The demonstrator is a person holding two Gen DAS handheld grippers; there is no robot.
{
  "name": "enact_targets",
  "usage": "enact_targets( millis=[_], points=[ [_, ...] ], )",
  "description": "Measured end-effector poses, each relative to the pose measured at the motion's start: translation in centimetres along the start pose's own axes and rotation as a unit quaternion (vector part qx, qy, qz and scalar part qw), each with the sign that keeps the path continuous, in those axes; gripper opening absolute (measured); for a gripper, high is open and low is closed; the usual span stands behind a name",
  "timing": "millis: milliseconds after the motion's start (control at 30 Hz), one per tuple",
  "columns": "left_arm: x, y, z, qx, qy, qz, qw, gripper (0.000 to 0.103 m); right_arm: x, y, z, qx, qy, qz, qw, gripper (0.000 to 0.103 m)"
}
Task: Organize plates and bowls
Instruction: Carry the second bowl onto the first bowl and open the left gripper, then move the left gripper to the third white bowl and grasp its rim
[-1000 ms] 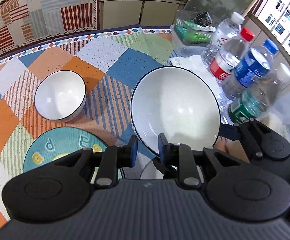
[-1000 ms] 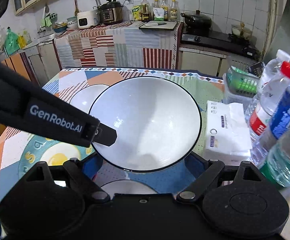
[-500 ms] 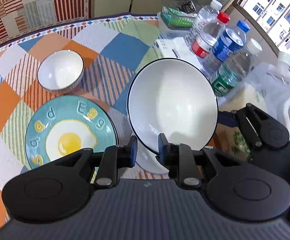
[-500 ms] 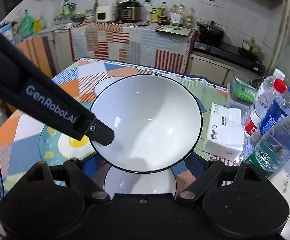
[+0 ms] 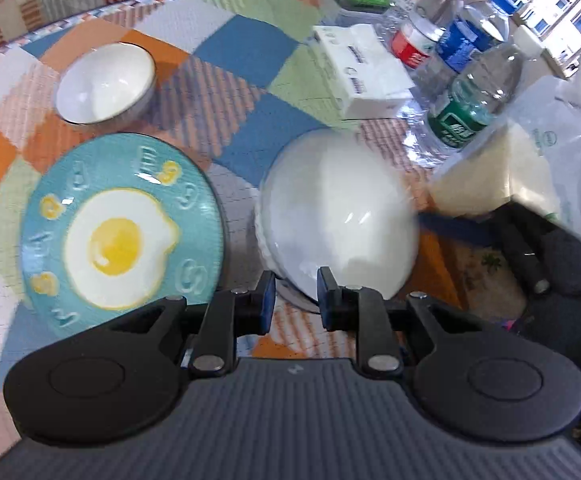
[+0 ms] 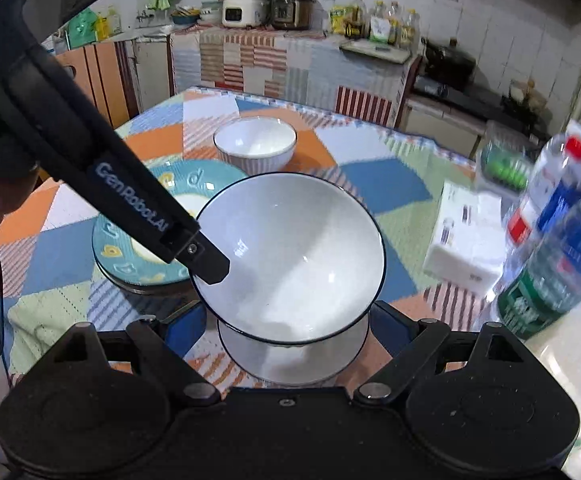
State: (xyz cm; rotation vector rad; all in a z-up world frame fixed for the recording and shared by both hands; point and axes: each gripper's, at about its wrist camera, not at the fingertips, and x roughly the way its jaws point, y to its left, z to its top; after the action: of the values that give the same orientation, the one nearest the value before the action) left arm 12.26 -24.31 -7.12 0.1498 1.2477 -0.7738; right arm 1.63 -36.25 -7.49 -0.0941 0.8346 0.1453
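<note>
A large white bowl point(image 6: 290, 256) with a dark rim is held tilted above a small white plate point(image 6: 290, 360) on the table. My left gripper point(image 5: 292, 300) is shut on the bowl's rim point(image 5: 330, 232); one left finger point(image 6: 194, 248) reaches into the bowl in the right wrist view. My right gripper point(image 6: 286, 320) stands wide open on both sides of the bowl's underside. A teal fried-egg plate point(image 5: 122, 232) lies left of it. A small white bowl point(image 5: 106, 84) sits farther back.
The table point(image 5: 242, 44) has a patchwork cloth. A tissue box point(image 5: 362, 72), several water bottles point(image 5: 474, 100) and a clear plastic jug point(image 5: 550, 168) stand at the right. A green basket point(image 6: 506, 164) is behind them.
Both grippers have pulled back and up with the large bowl. The bowl has tipped toward the right wrist camera. The egg plate and the small white plate underneath have come more into view.
</note>
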Motion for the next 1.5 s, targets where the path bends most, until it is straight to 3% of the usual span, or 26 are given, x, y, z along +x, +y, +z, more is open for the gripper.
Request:
enact_targets(
  millis=[67, 167, 200, 267, 333, 567, 933, 1500],
  points=[
    [0.9, -0.4, 0.1, -0.004, 0.019, -0.028, 0.9994, 0.012, -0.2, 0.4, -0.4, -0.007, -0.028, 0.03, 0.999, 0.081],
    [2.3, -0.2, 0.4, -0.033, 0.043, -0.022, 0.9983, 0.009, 0.9, -0.1, -0.3, 0.028, -0.035, 0.063, 0.997, 0.082],
    [3.0, -0.1, 0.3, -0.031, 0.052, -0.007, 0.9982, 0.009, 1.5, -0.5, -0.3, 0.044, -0.018, 0.063, 0.997, 0.084],
    [4.0, 0.1, -0.1, -0.031, 0.06, 0.013, 0.9976, 0.008, 1.8, 0.4, -0.8, -0.002, -0.023, 0.051, 0.998, 0.082],
    [4.4, 0.4, -0.7, -0.03, 0.062, 0.002, 0.9976, 0.009, 2.3, 0.4, -1.2, 0.004, -0.011, 0.056, 0.998, 0.079],
    [4.3, 1.1, -0.5, -0.041, 0.065, -0.012, 0.997, 0.009, 2.3, -0.3, -1.6, 0.005, 0.008, 0.048, 0.999, 0.086],
    [0.7, 0.5, -0.6, -0.006, 0.038, 0.001, 0.9993, 0.009, -0.3, -1.1, -0.9, -0.014, 0.012, 0.009, 1.0, 0.086],
    [-8.9, 2.3, 0.3, 0.027, -0.024, 0.063, 0.9974, 0.01, -4.2, -0.7, 6.3, -0.028, -0.01, 0.034, 0.999, 0.087]
  ],
)
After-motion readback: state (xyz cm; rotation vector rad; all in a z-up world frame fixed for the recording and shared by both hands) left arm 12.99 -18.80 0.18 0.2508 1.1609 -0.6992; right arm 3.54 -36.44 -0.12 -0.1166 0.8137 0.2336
